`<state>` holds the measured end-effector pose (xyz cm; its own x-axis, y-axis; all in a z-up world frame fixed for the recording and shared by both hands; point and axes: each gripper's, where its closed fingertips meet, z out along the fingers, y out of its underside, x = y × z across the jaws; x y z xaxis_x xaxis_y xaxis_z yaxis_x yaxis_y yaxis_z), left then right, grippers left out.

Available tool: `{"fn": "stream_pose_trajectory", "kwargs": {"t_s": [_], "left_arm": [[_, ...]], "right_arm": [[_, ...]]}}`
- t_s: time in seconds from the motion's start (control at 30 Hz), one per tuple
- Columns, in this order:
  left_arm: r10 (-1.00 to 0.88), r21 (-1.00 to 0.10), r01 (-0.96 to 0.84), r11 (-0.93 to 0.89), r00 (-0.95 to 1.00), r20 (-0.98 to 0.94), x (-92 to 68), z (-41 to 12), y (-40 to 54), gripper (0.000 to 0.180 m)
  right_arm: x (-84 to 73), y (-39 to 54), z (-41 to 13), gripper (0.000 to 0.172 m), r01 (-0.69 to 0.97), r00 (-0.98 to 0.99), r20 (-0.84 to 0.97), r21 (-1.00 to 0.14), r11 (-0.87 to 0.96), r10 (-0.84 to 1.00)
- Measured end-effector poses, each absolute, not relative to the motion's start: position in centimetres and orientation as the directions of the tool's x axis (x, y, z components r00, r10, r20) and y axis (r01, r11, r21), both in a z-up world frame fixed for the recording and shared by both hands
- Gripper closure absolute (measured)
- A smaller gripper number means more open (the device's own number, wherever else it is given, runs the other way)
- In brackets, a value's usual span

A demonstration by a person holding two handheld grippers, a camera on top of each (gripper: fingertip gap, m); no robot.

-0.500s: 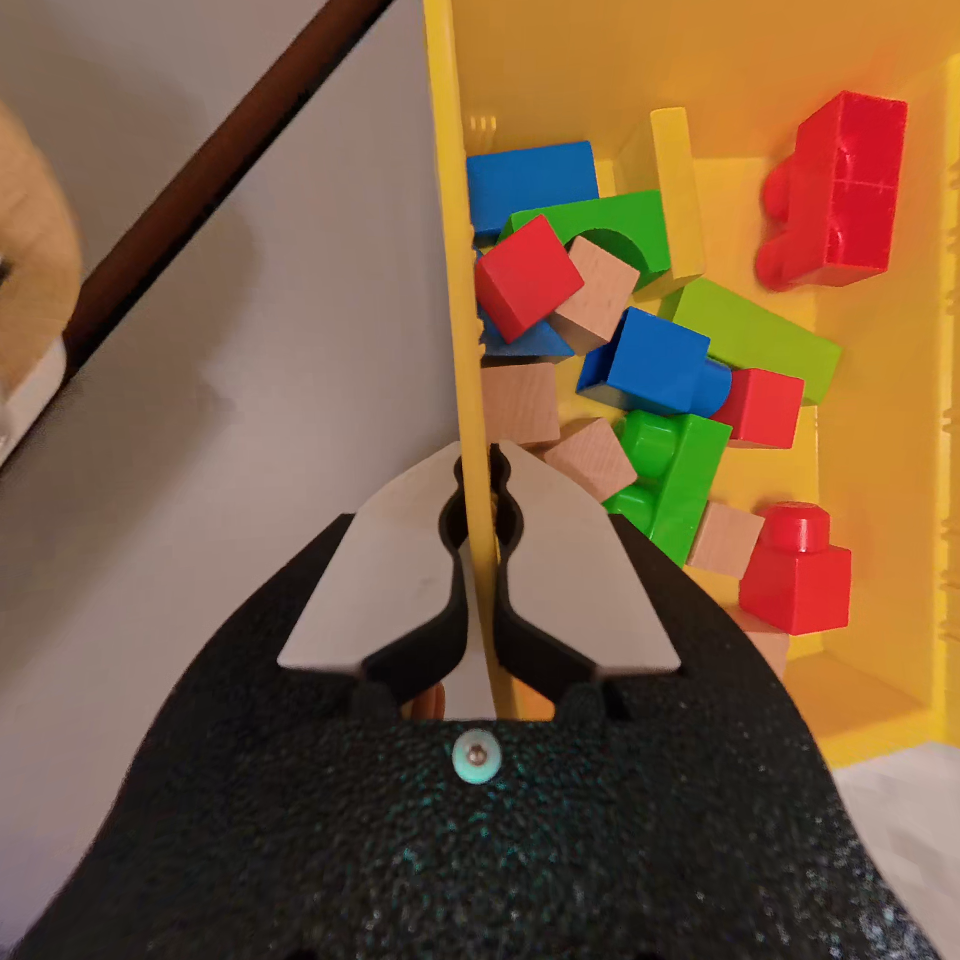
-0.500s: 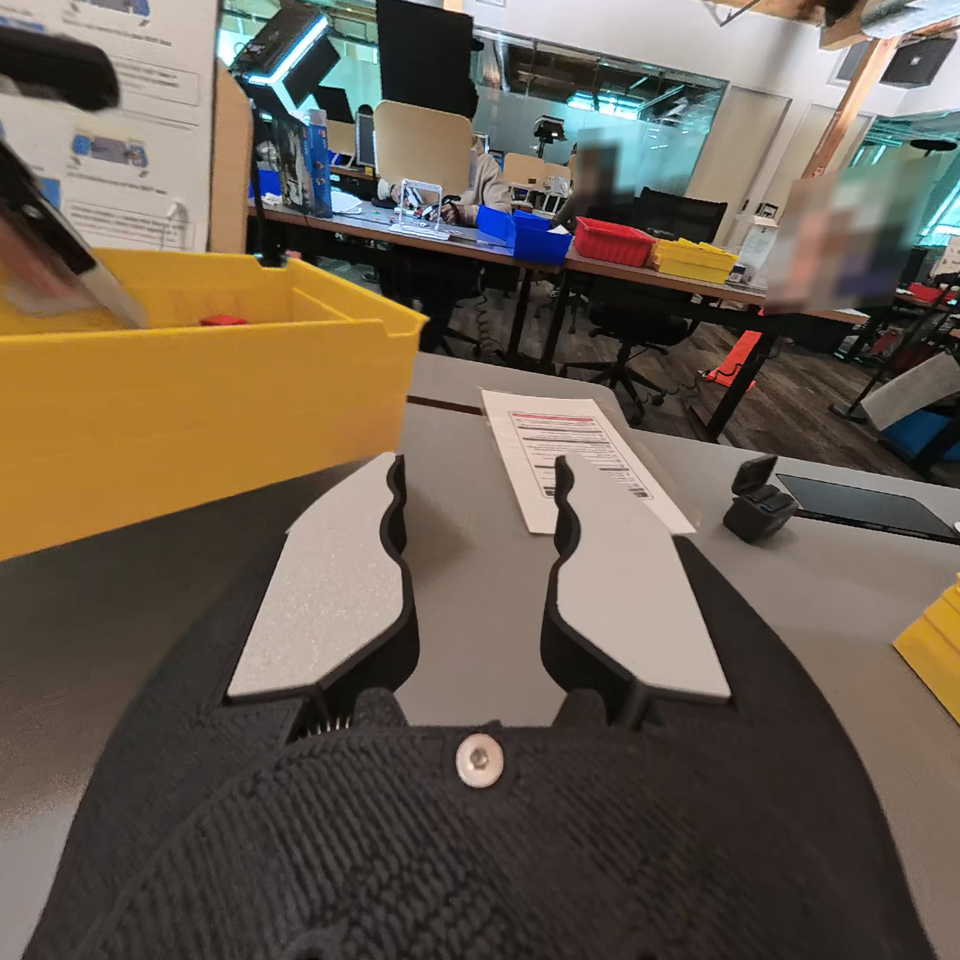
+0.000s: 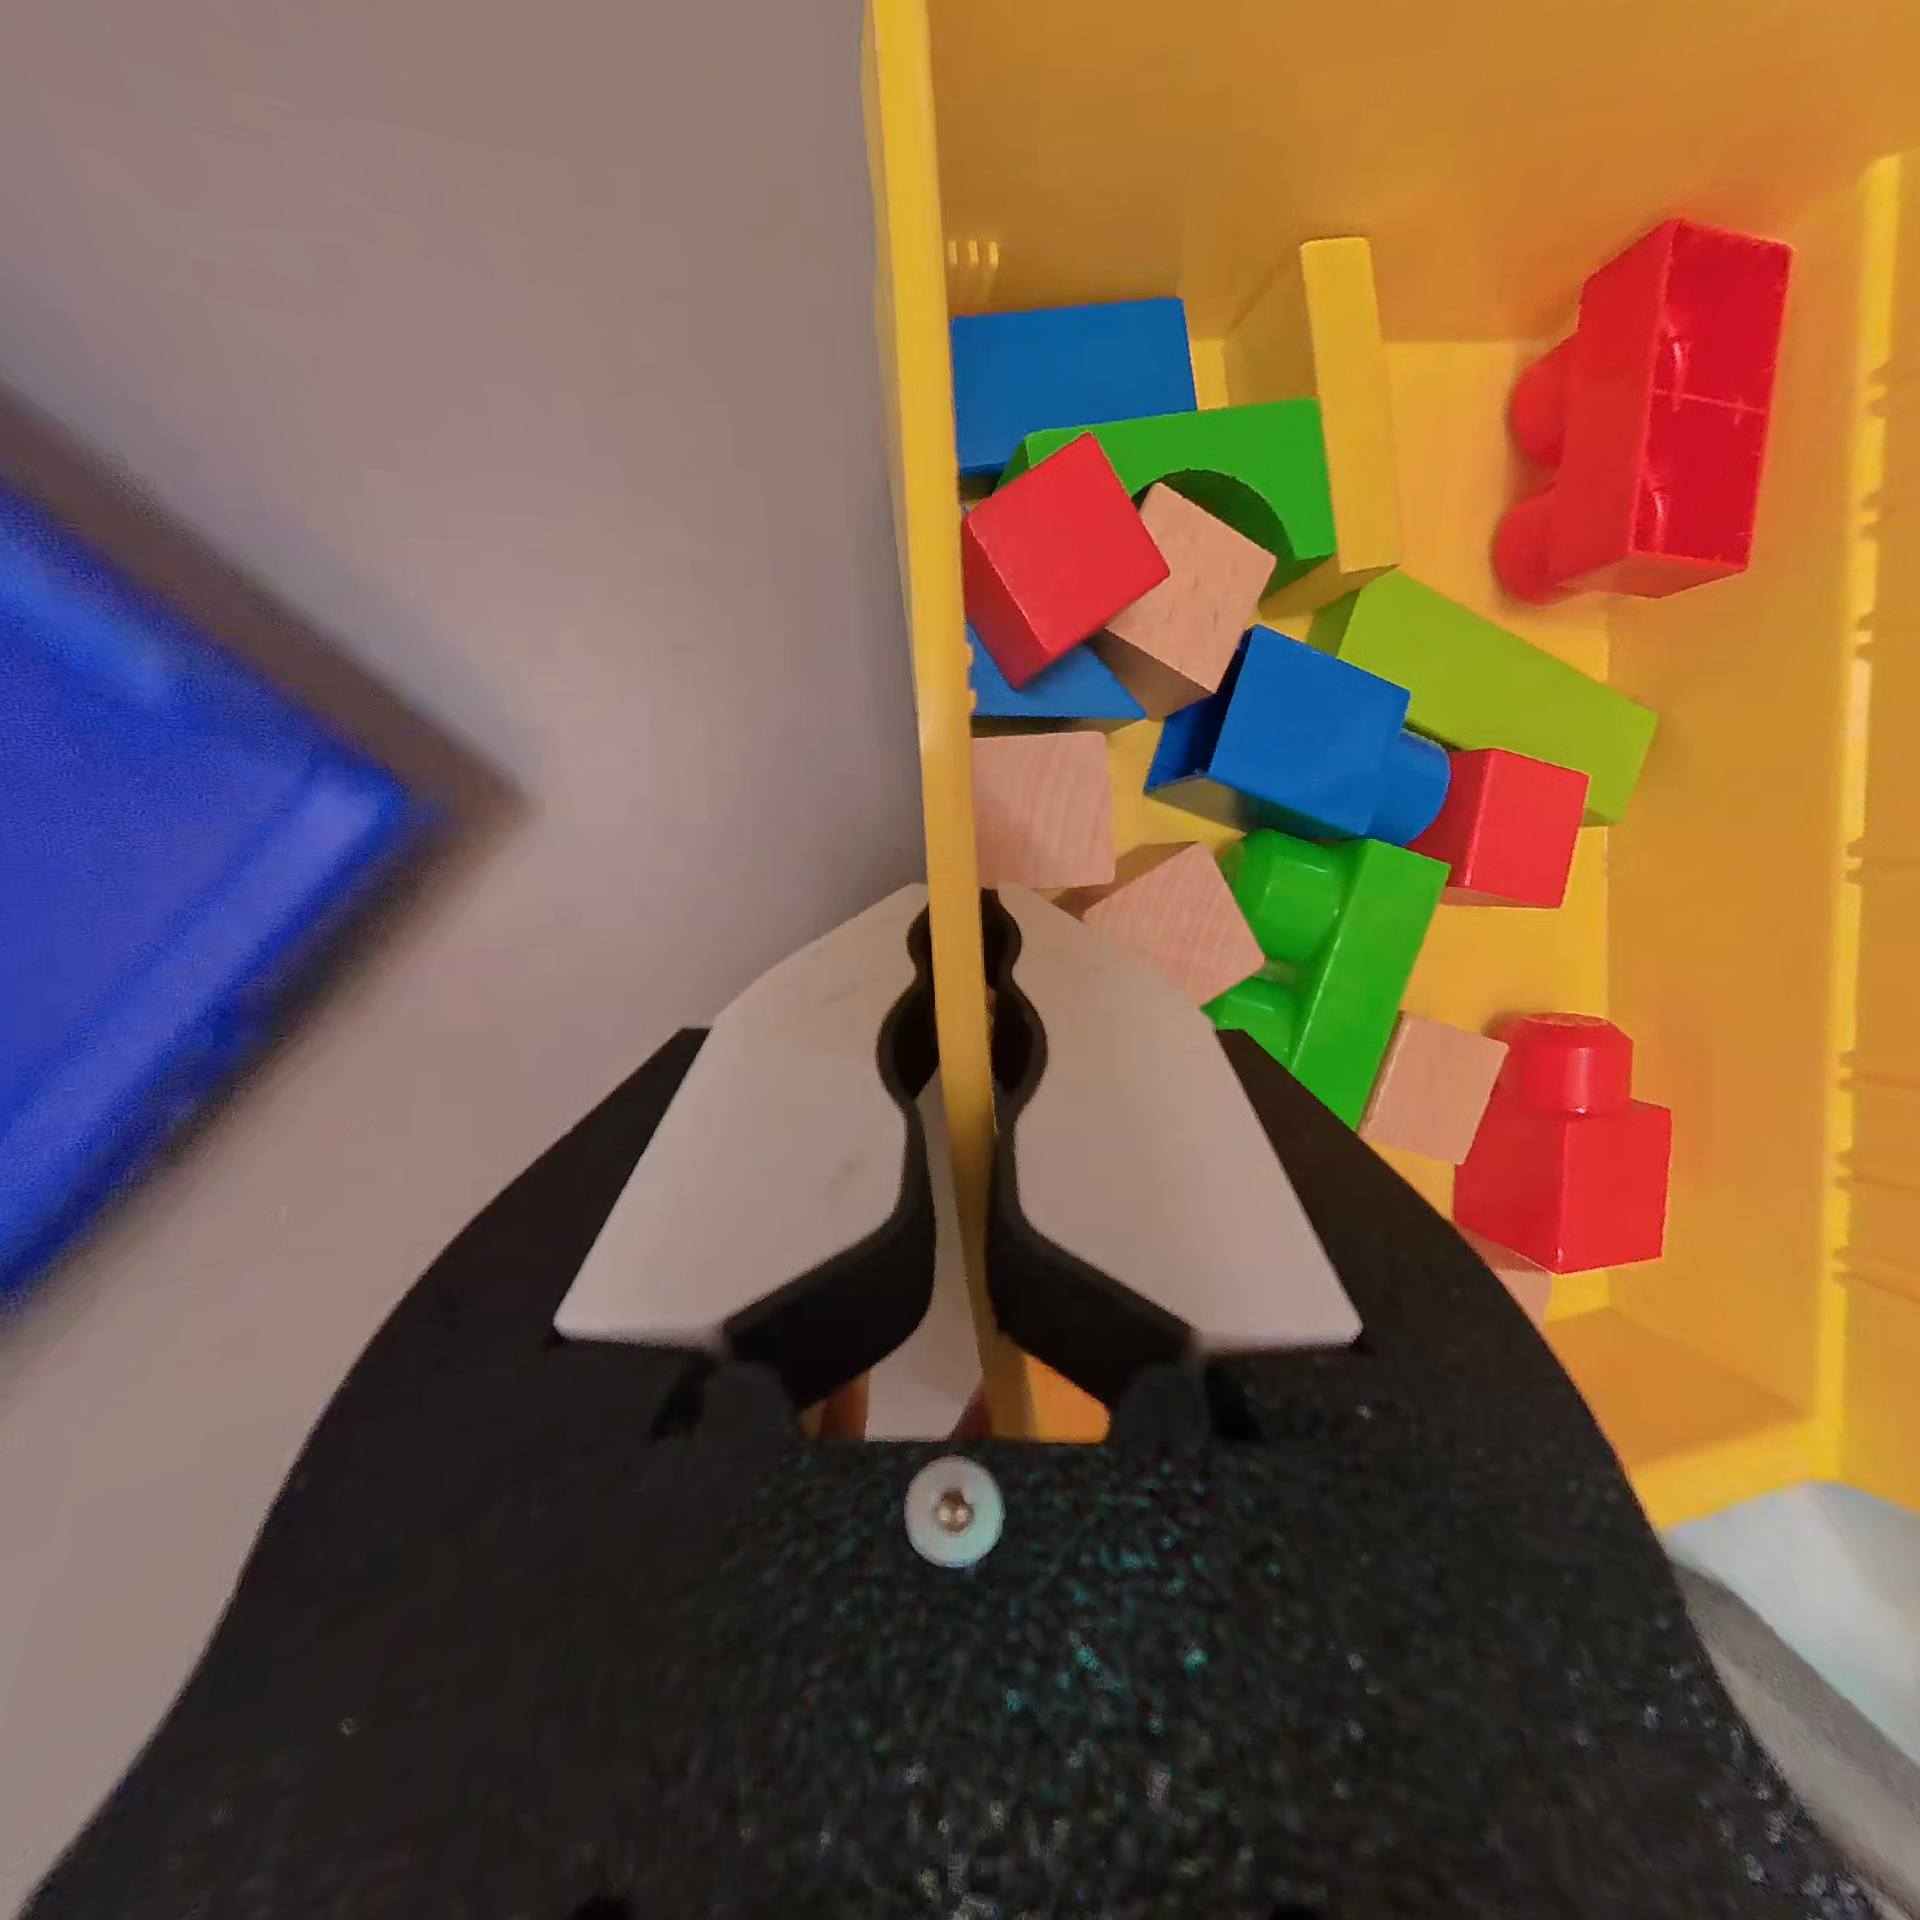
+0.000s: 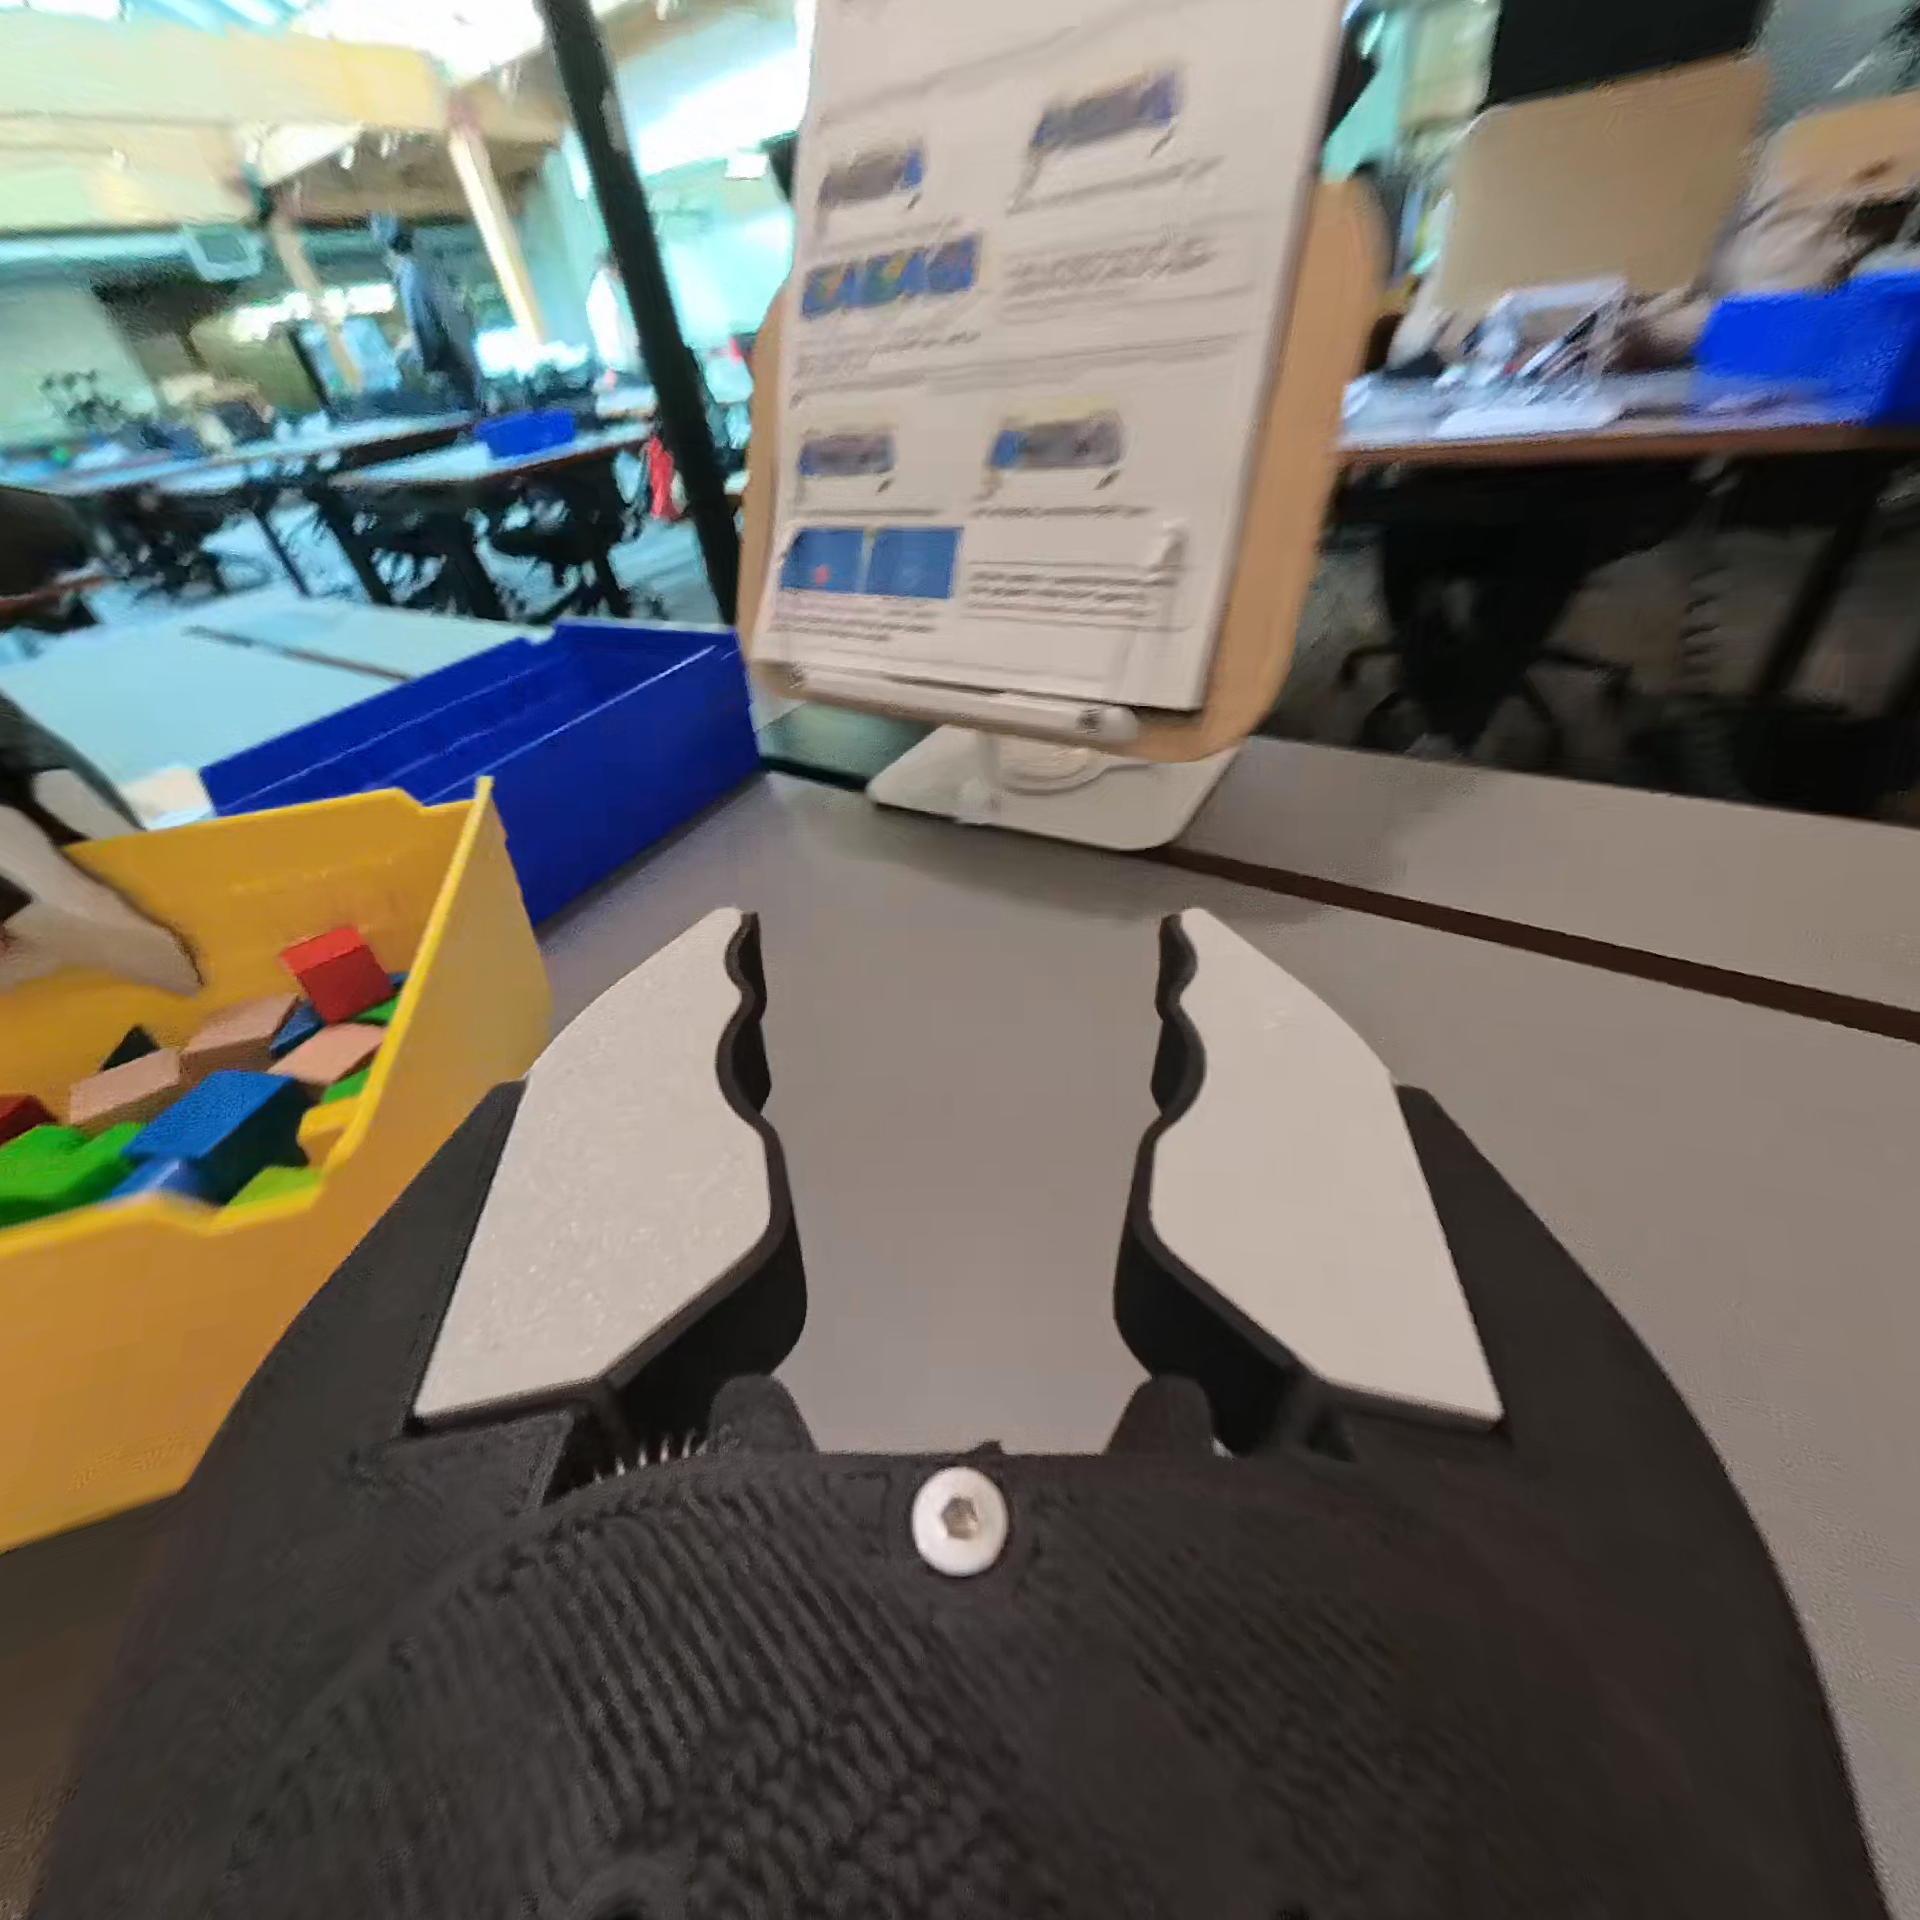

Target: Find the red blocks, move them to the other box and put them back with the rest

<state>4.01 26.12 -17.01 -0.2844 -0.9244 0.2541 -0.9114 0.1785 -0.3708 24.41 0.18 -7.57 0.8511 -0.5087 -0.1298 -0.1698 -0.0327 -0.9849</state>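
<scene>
My left gripper [image 3: 958, 914] is shut on the side wall of the yellow box [image 3: 914, 520] and holds it tilted. Inside lie mixed blocks: a red cube [image 3: 1060, 556], a large red studded brick [image 3: 1652, 416], a small red cube [image 3: 1512, 826] and a red single-stud brick [image 3: 1569, 1153], among blue, green and plain wooden blocks. The yellow box [image 4: 260, 1247] also shows at the left of the right wrist view, with a finger of the left gripper [image 4: 94, 925] on its wall. My right gripper [image 4: 958, 935] is open and empty above the grey table [image 4: 966, 1143].
A blue box [image 4: 582, 748] stands behind the yellow one and shows blurred in the left wrist view [image 3: 156, 883]. An instruction sheet on a white stand [image 4: 1039, 416] stands at the back of the table. A dark seam [image 4: 1558, 935] crosses the table.
The right gripper has swung left and opened wider. The yellow box, held by the left gripper, has moved toward the blue box, which now shows in both views.
</scene>
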Motion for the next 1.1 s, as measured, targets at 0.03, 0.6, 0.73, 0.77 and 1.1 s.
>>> {"fn": "stream_pose_trajectory", "kwargs": {"t_s": [0.03,0.6,0.73,0.77,1.1], "left_arm": [[-0.931,-0.366,-0.916,0.164,-0.266,0.249,2.2,-17.1,27.1,0.176],[-0.968,-0.349,-0.924,-0.154,0.07,0.24,-17.1,-19.9,39.2,0.175],[-0.957,-0.349,-0.904,-0.248,0.173,0.232,-20.0,-20.9,41.7,0.175],[-0.955,-0.357,-0.895,-0.267,0.194,0.226,-20.7,-21.1,42.4,0.175],[-0.907,-0.411,-0.811,-0.417,0.399,0.135,-25.5,-21.8,50.4,0.175]], "right_arm": [[24.3,3.3,-7.7,0.09,-0.21,0.859,-0.151,-0.975,-0.069,-0.489],[18.4,40.2,-15.0,0.074,-0.316,0.913,-0.16,-0.86,-0.401,-0.376],[18.1,42.6,-17.0,0.1,-0.35,0.915,-0.192,-0.816,-0.46,-0.355],[18.1,42.9,-17.6,0.112,-0.333,0.922,-0.17,-0.808,-0.486,-0.349],[19.5,37.5,-18.9,0.158,-0.248,0.923,0.005,-0.756,-0.606,-0.384]]}}
